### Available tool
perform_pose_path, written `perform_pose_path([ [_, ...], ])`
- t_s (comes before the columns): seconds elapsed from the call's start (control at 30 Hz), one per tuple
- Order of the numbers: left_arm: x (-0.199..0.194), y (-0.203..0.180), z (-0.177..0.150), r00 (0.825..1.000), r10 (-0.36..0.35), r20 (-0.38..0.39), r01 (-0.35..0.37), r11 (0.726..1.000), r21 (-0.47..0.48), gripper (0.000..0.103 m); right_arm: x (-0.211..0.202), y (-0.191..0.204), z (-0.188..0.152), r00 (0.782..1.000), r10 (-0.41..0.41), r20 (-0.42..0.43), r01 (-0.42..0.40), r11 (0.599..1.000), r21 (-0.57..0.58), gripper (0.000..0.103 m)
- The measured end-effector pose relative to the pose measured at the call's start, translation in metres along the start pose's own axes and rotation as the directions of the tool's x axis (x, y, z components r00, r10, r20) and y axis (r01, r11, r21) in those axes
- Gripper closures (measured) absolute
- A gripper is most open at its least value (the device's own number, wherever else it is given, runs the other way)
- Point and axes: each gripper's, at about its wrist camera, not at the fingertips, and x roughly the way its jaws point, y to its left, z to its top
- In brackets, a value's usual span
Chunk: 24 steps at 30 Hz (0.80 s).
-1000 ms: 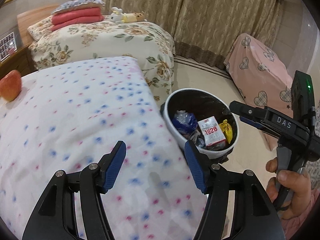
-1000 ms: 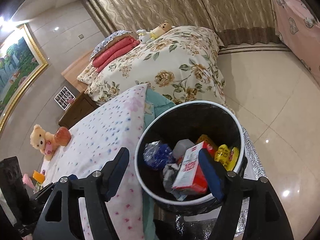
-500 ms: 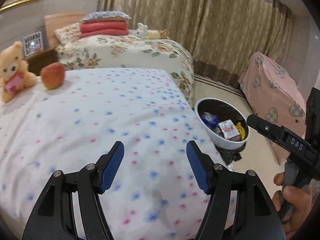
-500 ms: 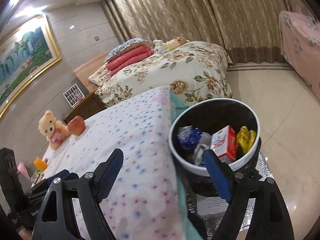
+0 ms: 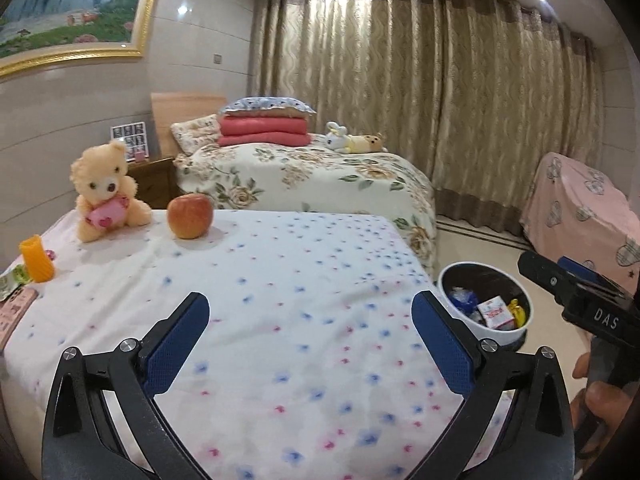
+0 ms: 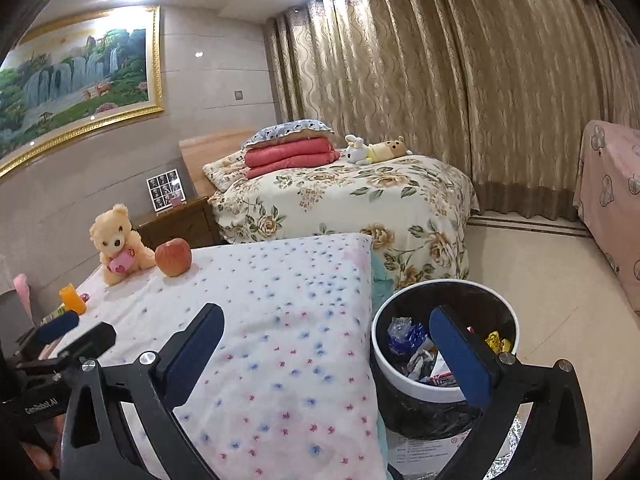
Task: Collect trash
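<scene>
A white-rimmed, black-lined trash bin (image 5: 448, 276) (image 6: 400, 376) stands on the floor at the right of the dotted bed (image 5: 280, 280) (image 6: 280, 320). It holds a blue wrapper (image 6: 404, 332), a red-and-white box (image 5: 495, 311) and a yellow wrapper (image 6: 496, 342). My left gripper (image 5: 310, 336) is open and empty above the bed. My right gripper (image 6: 326, 356) is open and empty over the bed's right edge beside the bin. A green wrapper (image 5: 14, 278) and a pink packet (image 5: 14, 312) lie at the bed's far left.
On the dotted bed stand a teddy bear (image 5: 106, 192) (image 6: 118, 244), an apple (image 5: 189, 216) (image 6: 173, 257) and an orange cup (image 5: 37, 258) (image 6: 72, 298). A floral bed (image 5: 312, 176), a nightstand (image 6: 180, 224), curtains and pink-covered furniture (image 5: 584, 208) lie beyond.
Both grippers have drawn back and tilted up from the bin. The bin now looks smaller at the right, and the teddy bear, apple and orange cup have come into view. Both stay open.
</scene>
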Motion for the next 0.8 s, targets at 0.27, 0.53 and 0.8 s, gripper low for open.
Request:
perform_pose_path([
  [0.27, 0.002, 0.007, -0.008, 0.998, 0.069, 0.010, -0.069, 0.998, 0.015, 0.000, 0.010, 0.001, -0.014, 1.000, -0.001, -0.022, 0.001, 1.000, 0.003, 0.000],
  [0.53, -0.003, 0.008, -0.006, 0.995, 0.093, 0.028, -0.094, 0.996, 0.011, 0.000, 0.010, 0.004, -0.016, 1.000, 0.005, -0.022, -0.005, 1.000, 0.004, 0.000],
  [0.8, -0.006, 0.009, -0.006, 0.994, 0.099, 0.039, -0.100, 0.995, 0.009, 0.000, 0.009, 0.009, -0.017, 1.000, 0.005, -0.024, -0.005, 1.000, -0.012, 0.000],
])
